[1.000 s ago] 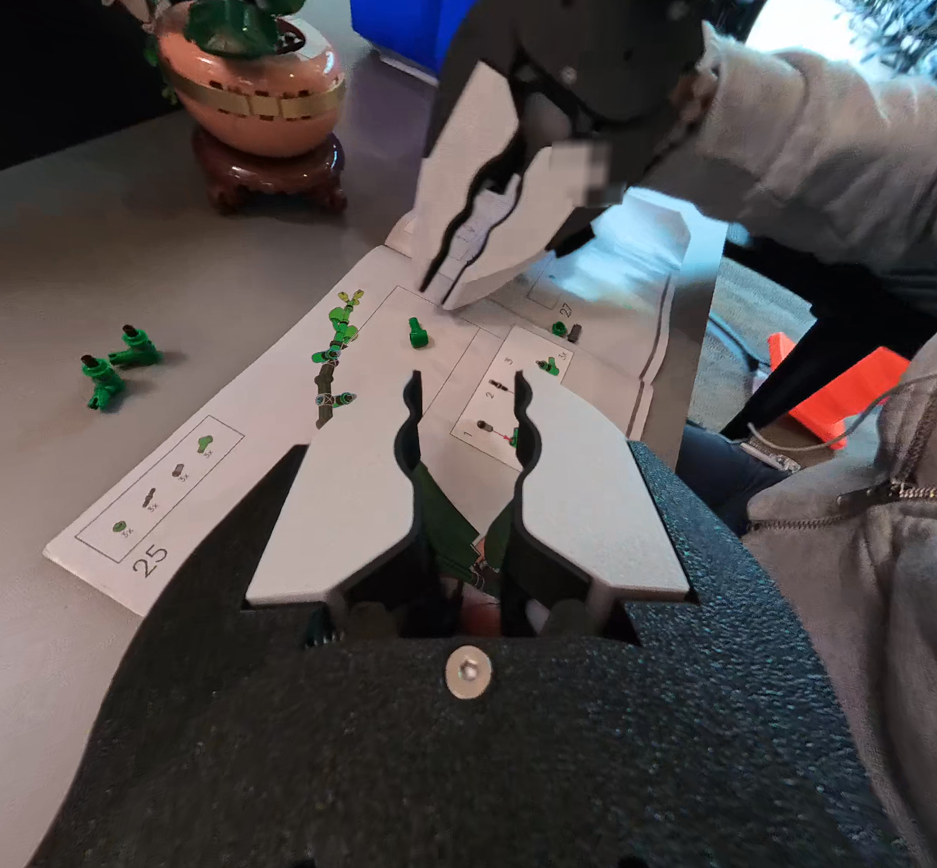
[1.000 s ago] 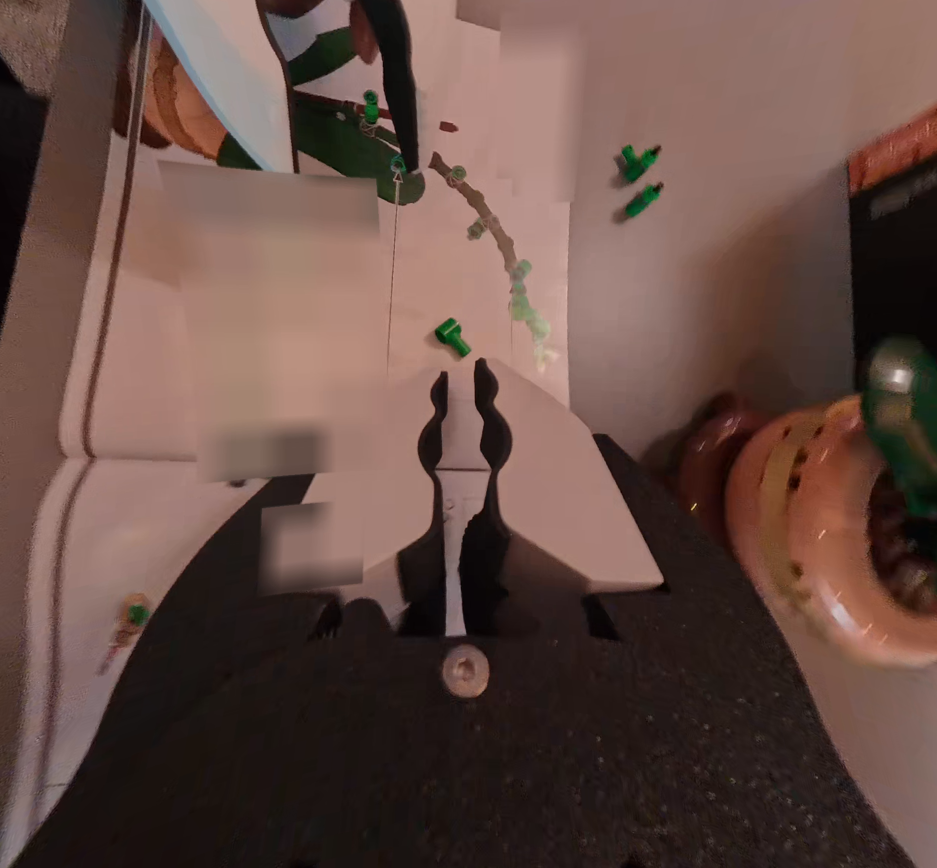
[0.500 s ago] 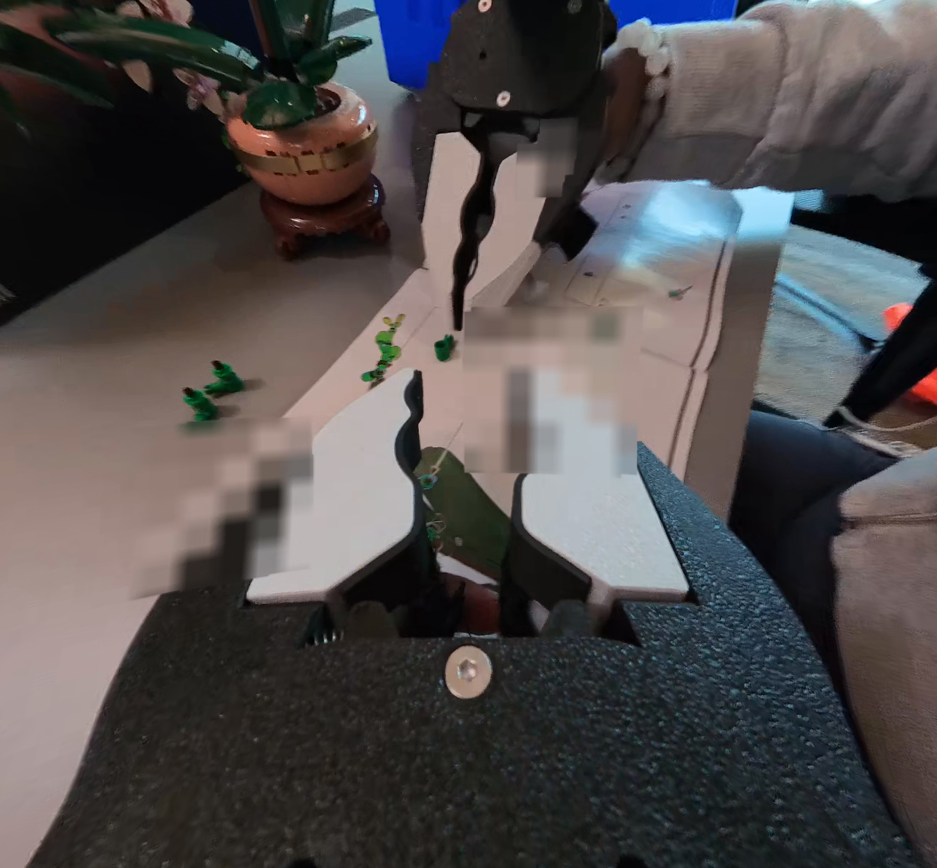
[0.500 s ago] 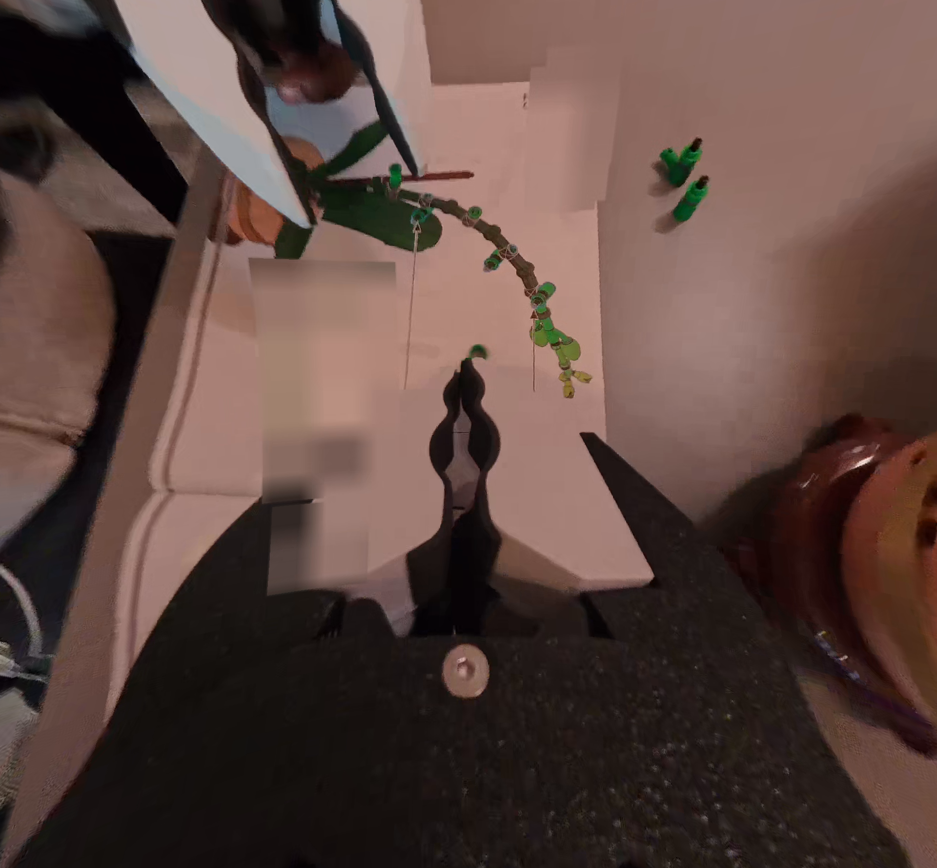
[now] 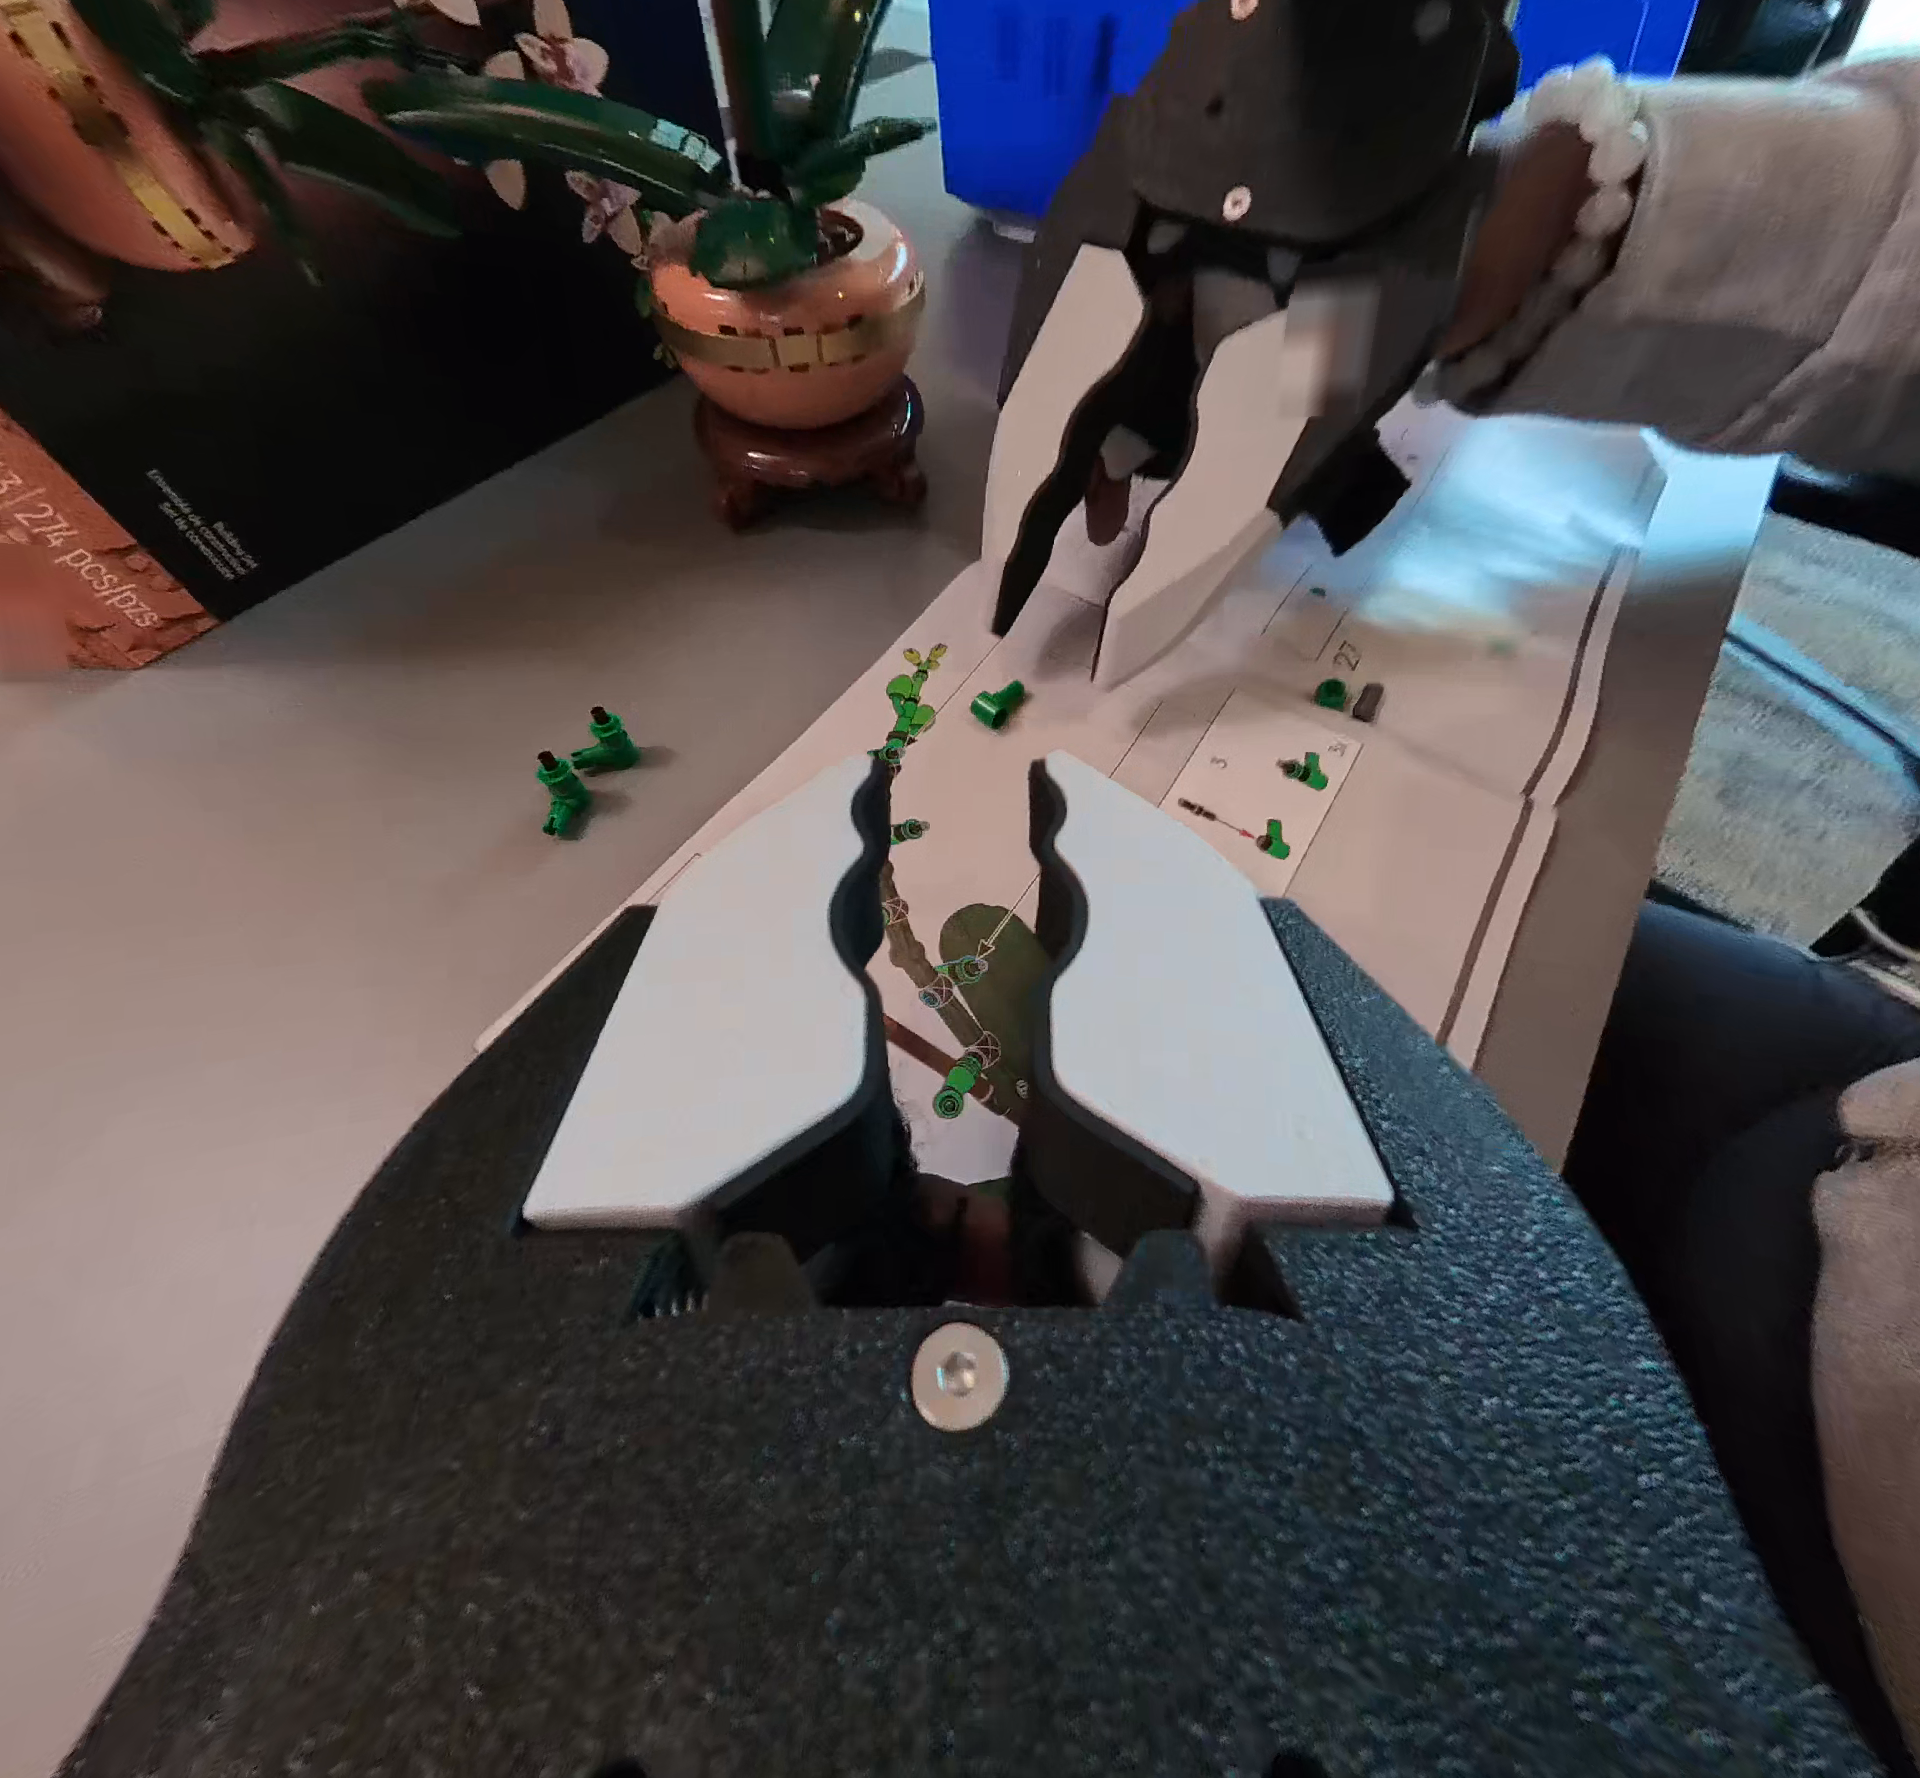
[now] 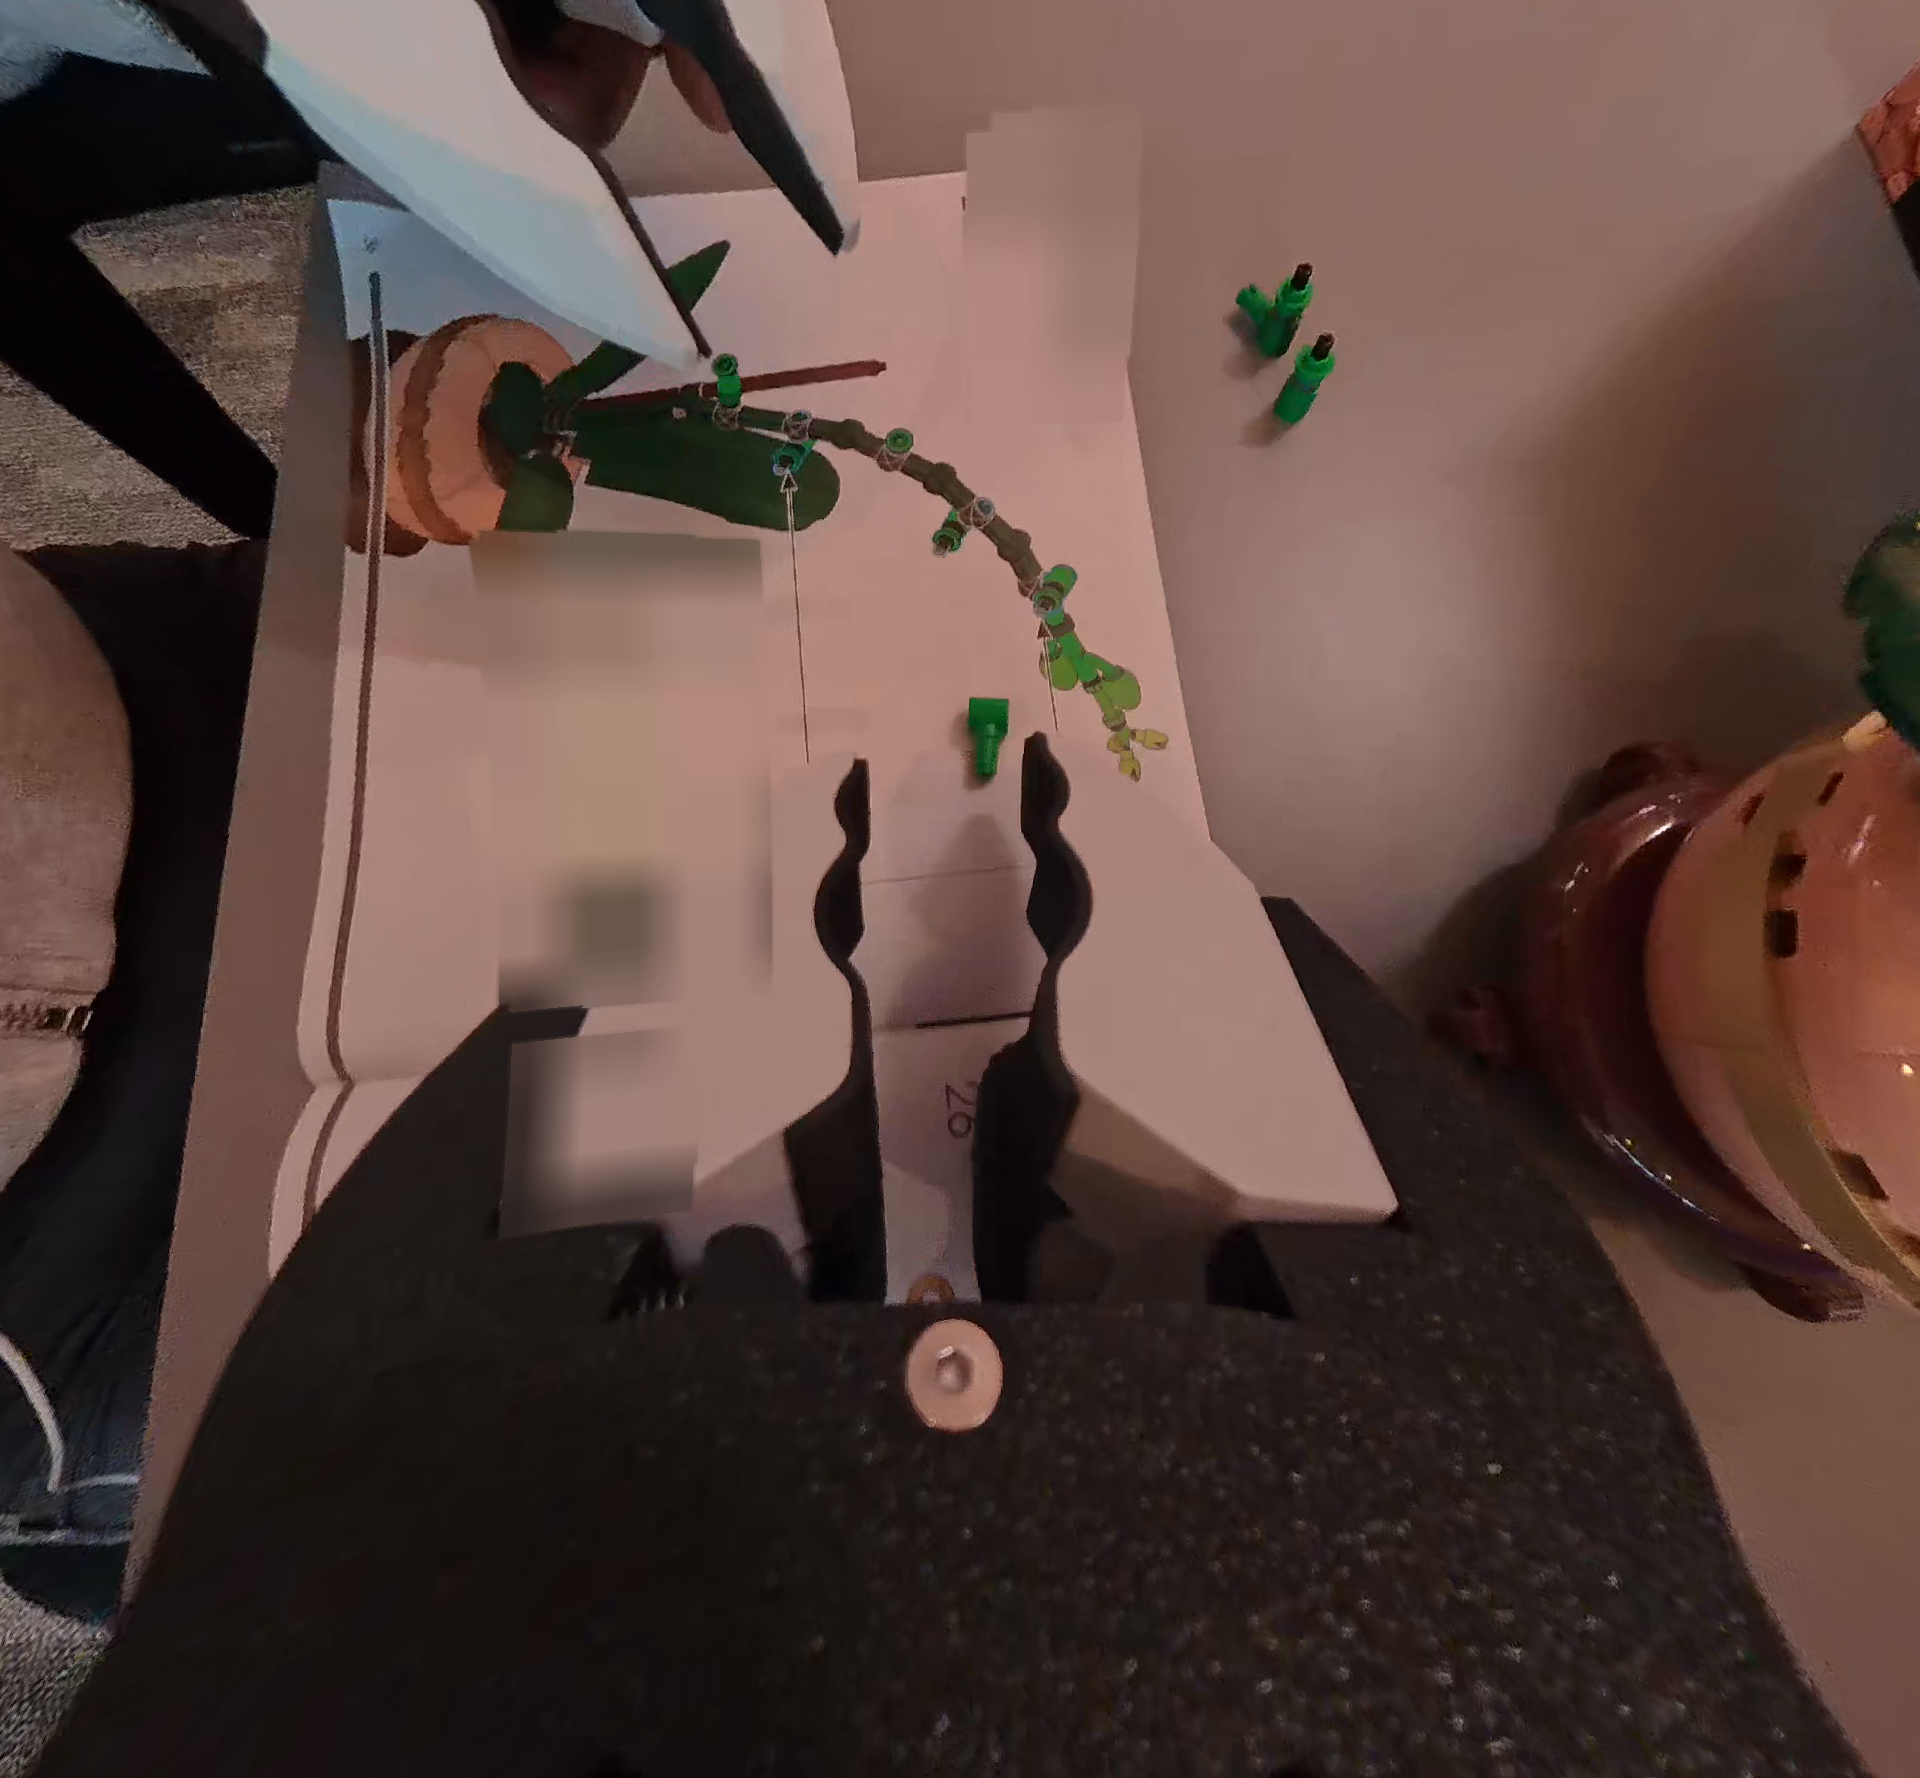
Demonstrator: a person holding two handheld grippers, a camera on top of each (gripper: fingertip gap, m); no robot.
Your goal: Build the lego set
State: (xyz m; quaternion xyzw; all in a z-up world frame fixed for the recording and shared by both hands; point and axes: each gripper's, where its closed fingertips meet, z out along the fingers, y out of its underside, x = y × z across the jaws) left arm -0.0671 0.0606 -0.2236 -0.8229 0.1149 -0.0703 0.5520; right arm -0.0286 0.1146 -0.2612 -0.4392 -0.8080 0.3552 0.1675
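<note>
A small green peg piece (image 6: 987, 736) lies on the open instruction booklet (image 6: 904, 648). My right gripper (image 6: 945, 760) is open. The piece lies just ahead of its tips, close to the right finger, and no pad presses on it. In the left wrist view the right gripper (image 5: 1051, 653) points down at the booklet (image 5: 1351, 845), with the green piece (image 5: 997, 702) just beside its tips. My left gripper (image 5: 956, 770) is open with nothing between its tips, above the printed plant drawing. It also shows in the right wrist view (image 6: 769, 300), hovering over the page.
Two green pieces with dark pins (image 5: 577, 772) lie on the grey table left of the booklet. A brick-built flower pot (image 5: 790, 315) stands behind them, next to a dark box (image 5: 208, 274). A blue bin (image 5: 1039, 35) is at the back. The table edge runs along the right. The grippers' ends are close to 8 centimeters from one another.
My right gripper was shut half a second ago with the green piece at its tips; it has opened and the piece lies turned on the booklet. My left gripper has narrowed a little and drawn back.
</note>
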